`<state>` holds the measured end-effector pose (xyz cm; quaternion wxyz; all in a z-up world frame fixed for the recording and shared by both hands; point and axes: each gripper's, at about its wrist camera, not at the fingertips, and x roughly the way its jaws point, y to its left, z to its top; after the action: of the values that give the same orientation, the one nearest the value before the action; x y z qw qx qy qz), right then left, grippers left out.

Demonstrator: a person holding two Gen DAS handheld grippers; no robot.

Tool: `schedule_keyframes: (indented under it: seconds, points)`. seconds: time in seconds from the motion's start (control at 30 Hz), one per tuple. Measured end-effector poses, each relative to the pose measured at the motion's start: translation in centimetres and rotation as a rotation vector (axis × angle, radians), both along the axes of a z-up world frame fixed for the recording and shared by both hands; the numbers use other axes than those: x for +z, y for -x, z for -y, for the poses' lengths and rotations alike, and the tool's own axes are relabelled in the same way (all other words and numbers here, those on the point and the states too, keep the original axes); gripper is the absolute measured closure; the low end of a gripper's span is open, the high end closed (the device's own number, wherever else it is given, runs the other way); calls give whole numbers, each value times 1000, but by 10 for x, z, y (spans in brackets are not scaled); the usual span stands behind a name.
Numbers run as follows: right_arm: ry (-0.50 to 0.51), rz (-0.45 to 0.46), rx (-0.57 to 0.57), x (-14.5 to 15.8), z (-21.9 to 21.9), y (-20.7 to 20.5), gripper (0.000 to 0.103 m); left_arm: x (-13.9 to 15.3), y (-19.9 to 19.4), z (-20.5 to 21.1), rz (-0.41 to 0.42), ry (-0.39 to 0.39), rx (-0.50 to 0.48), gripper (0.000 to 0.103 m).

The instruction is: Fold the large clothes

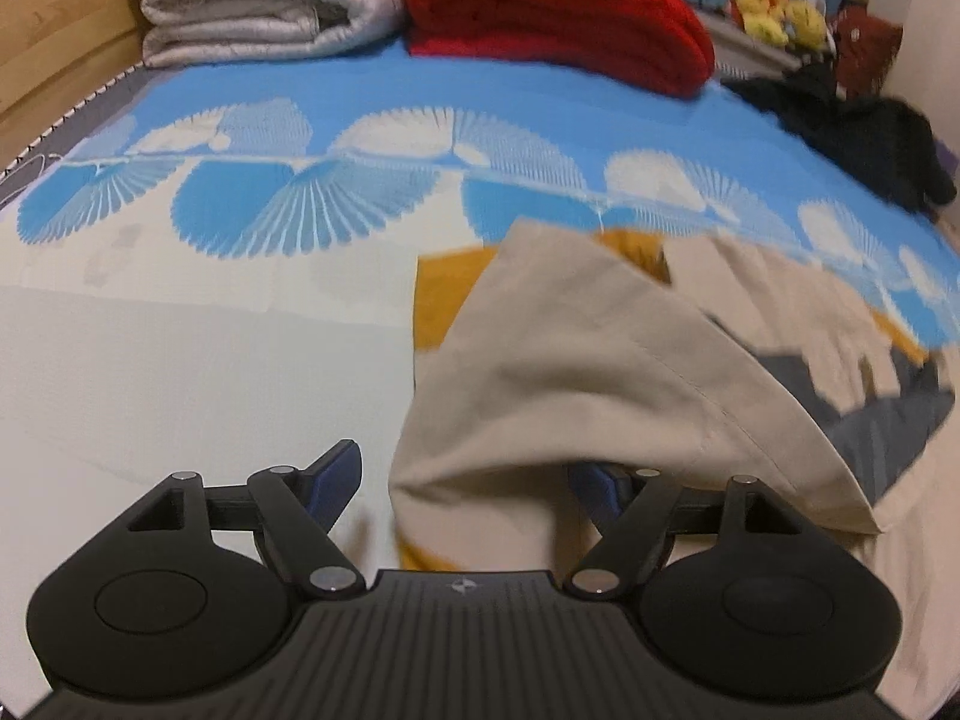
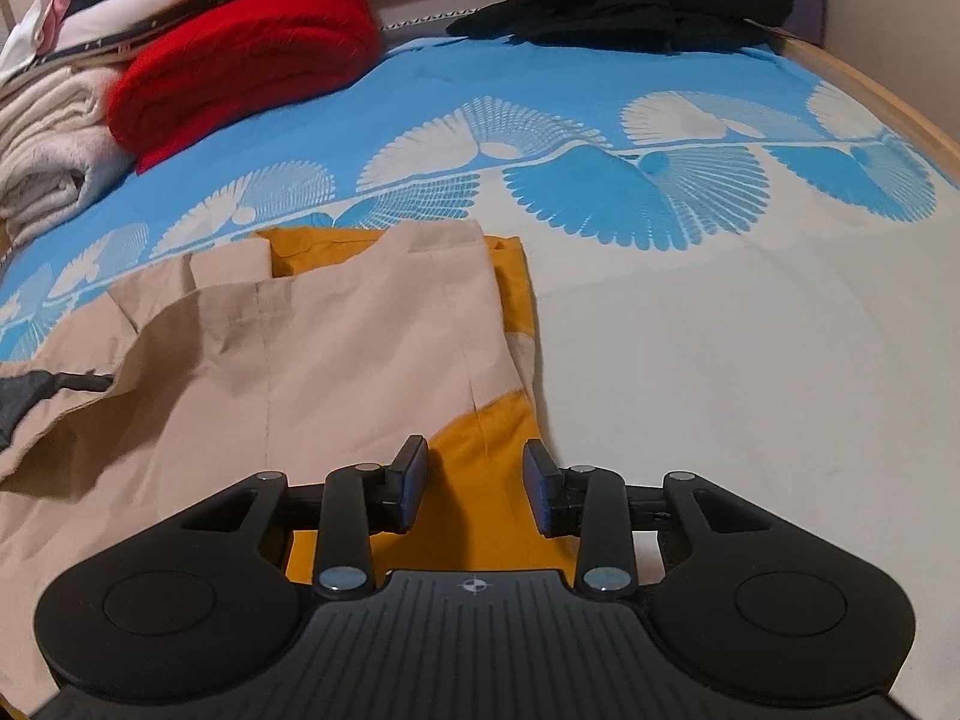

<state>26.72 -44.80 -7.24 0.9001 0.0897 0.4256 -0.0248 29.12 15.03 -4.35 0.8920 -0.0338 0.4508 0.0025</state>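
Beige cotton garment with mustard-yellow panels [image 2: 336, 348] lies flat on blue-and-white patterned bedsheet [image 2: 720, 324], long axis running away from fingers. Right gripper [image 2: 477, 495] nearer, fingers apart over yellow near edge, gripping nothing. Left gripper [image 1: 468, 480] spread wide; raised beige fold drapes between fingers, unclamped

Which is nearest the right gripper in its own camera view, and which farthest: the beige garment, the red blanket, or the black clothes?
From the right gripper:
1. Beige garment, just ahead, left.
2. Red blanket, far left.
3. Black clothes, back, right of centre.
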Motion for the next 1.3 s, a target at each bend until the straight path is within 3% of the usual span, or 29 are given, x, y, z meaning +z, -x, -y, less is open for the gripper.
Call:
schedule_keyframes:
  seconds: [0.13,0.2,0.27,0.3,0.37,0.47,0.6,0.63,0.7,0.77,0.83,0.87,0.93,1.0,1.03,1.07,1.1,1.13,1.2,1.3]
  points:
    - [-4,13,10,-5,0,-15,67,2,-13,-3,31,20,16,24]
    - [-7,22,10,-6,0,-22,67,1,-19,-3,39,34,21,35]
    - [-11,28,9,-8,0,-29,66,0,-25,-5,42,71,33,65]
    - [-12,31,11,-9,0,-32,65,-1,-27,-7,41,92,38,71]
    - [0,39,20,-10,-1,-36,71,-4,-33,-8,27,119,42,99]
    - [52,69,22,-7,-2,-40,92,-7,-39,-7,28,95,47,103]
    - [57,109,33,0,-1,-39,102,-6,-45,-13,41,115,67,103]
    - [54,112,39,1,-1,-40,102,-6,-47,-17,33,121,84,102]
    - [53,106,37,2,0,-41,100,-7,-49,-26,17,149,126,87]
    - [24,91,15,1,4,-42,97,-10,-50,-34,4,191,148,33]
    - [-7,79,9,-2,7,-43,77,-15,-51,-35,-27,212,140,20]
    - [-11,74,10,-3,7,-43,64,-17,-52,-32,-37,206,122,21]
    - [-27,46,21,-10,5,-46,60,-22,-51,-27,-47,162,96,21]
    - [-18,20,32,-15,1,-49,58,-26,-51,-26,-54,154,93,27]
    - [-5,17,36,-17,-1,-49,58,-28,-51,-28,-58,172,95,40]
    - [3,15,39,-19,-2,-50,58,-28,-52,-29,-62,198,92,64]
    - [7,15,42,-19,-3,-51,59,-28,-52,-30,-63,217,84,76]
    - [15,21,45,-18,-5,-50,63,-26,-52,-29,-52,211,79,100]
    - [51,55,63,-13,-9,-48,95,-15,-51,-27,-2,188,57,102]
    - [76,153,71,5,-10,-42,101,10,-45,-30,140,176,80,102]
